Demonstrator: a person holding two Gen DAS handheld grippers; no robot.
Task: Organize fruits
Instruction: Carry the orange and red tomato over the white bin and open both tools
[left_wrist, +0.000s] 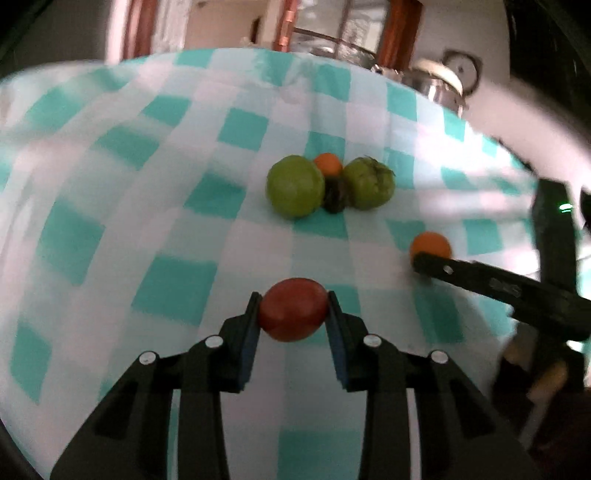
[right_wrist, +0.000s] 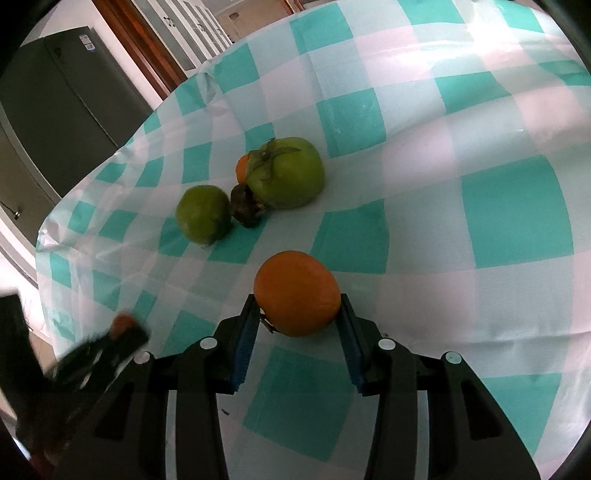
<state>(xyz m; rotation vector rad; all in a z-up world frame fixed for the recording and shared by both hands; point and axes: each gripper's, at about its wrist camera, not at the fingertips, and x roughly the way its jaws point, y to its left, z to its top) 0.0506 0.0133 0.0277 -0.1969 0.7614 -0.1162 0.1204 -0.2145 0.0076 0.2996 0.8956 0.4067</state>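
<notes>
Our left gripper (left_wrist: 292, 312) had its pads clamped on a red tomato (left_wrist: 293, 309), while our right gripper (right_wrist: 297, 312) pinched an orange fruit (right_wrist: 297, 293). We judged both were held for carrying to the cluster ahead on the checked tablecloth (right_wrist: 517, 206): two green tomatoes (right_wrist: 286, 177) (right_wrist: 203, 214), a small orange fruit (left_wrist: 328, 163) and a dark shrivelled one (right_wrist: 245, 208), all touching.

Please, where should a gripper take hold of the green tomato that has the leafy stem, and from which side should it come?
Grip the green tomato across its round middle, coming from above or its open right side in the right wrist view. The calyx tilts left, and a dark fruit and small orange fruit crowd that side.
</notes>
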